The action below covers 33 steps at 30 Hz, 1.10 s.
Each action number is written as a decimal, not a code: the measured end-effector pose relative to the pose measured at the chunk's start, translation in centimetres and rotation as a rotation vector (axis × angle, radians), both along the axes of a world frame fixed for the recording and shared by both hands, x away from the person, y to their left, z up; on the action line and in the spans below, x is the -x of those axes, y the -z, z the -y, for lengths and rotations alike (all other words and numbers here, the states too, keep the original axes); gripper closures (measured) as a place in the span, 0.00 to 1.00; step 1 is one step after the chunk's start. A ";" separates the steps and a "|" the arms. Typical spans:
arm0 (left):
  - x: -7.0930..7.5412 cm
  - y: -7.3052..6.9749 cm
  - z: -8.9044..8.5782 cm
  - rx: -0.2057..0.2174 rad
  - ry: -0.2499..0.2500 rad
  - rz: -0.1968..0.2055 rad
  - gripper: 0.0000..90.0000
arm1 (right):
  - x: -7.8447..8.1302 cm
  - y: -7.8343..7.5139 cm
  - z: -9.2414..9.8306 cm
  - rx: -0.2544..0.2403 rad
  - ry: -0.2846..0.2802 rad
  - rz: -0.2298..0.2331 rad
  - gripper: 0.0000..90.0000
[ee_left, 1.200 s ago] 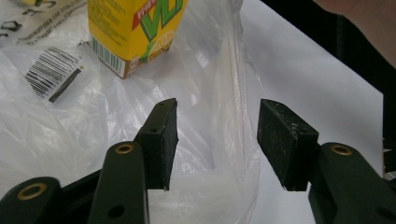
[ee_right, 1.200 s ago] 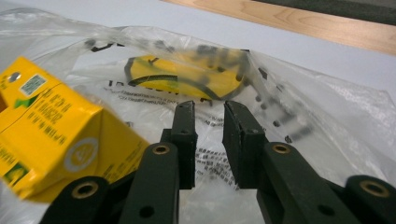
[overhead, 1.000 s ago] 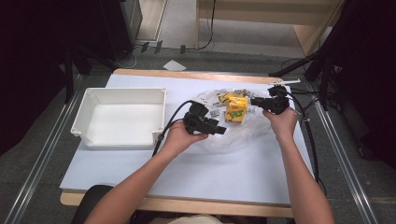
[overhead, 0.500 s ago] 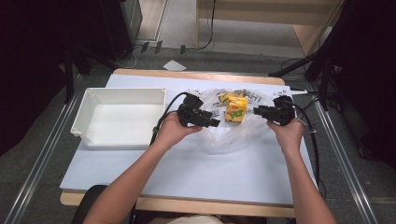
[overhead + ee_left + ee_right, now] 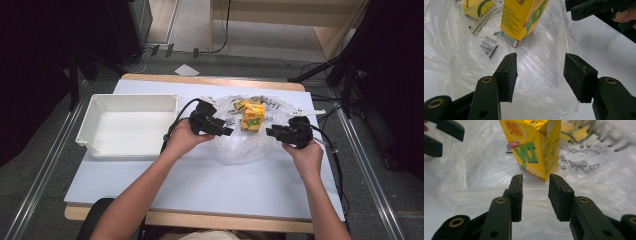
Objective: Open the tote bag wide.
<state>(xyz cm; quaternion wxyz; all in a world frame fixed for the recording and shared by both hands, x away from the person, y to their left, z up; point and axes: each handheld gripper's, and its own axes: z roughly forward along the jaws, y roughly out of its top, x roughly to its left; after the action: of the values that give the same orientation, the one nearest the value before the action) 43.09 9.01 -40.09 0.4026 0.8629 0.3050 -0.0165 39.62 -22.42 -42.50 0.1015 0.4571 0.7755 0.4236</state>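
On the pale-topped counter (image 5: 200, 185), working at a crumpled clear plastic bag (image 5: 235, 147) with a yellow rectangular drink carton (image 5: 253, 117) standing upright in its folds, well right of an empty white rectangular plastic tray (image 5: 135, 96). Hard to tell whether wrapped in the film or merely resting on it. Just behind, half hidden, a second yellow pack (image 5: 240, 106).

Closing in from both sides: left hand-held gripper (image 5: 227, 131) just left of the carton, right hand-held gripper (image 5: 270, 132) just right of it, tips facing each other across the bag. Looking along the left hand-held gripper (image 5: 539, 72): jaws wide, nothing between the pads, loose film (image 5: 544, 95) below, carton (image 5: 524, 17) ahead and apart. Looking along the right hand-held gripper (image 5: 535, 195): jaws narrower, just been opening, nothing pinched, the carton's lower corner (image 5: 536, 147) straight ahead beyond the tips.

Judged as the reach step: lining up to free or lift the carton, probably for the tray. Not yet gripped.

For the next move: spread the right jaws wider than the carton's face, or go for a narrower side. Bring the pads level around the body, clear of the film. Pin or pinch the bag with the left so as not to drag it along. Close gently: thin card, likely to dent; slippery plastic beneath, likely to tip.
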 end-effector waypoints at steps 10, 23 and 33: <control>0.1 0.0 0.0 -0.002 0.008 0.012 0.50 | 1.8 0.5 -0.6 0.003 -0.040 -0.006 0.67; 0.3 0.1 -0.3 -0.010 0.020 0.027 0.49 | 3.9 1.1 -0.5 0.015 -0.078 0.007 0.55; 0.1 0.1 -0.6 -0.009 0.015 0.023 0.49 | 5.4 1.7 -0.8 0.014 -0.117 0.006 0.54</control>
<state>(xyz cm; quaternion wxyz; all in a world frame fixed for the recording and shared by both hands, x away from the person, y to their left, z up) 43.00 9.66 -40.18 0.4022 0.8670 0.2940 -0.0083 34.25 -21.59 -44.20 0.0821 0.4090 0.8035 0.4247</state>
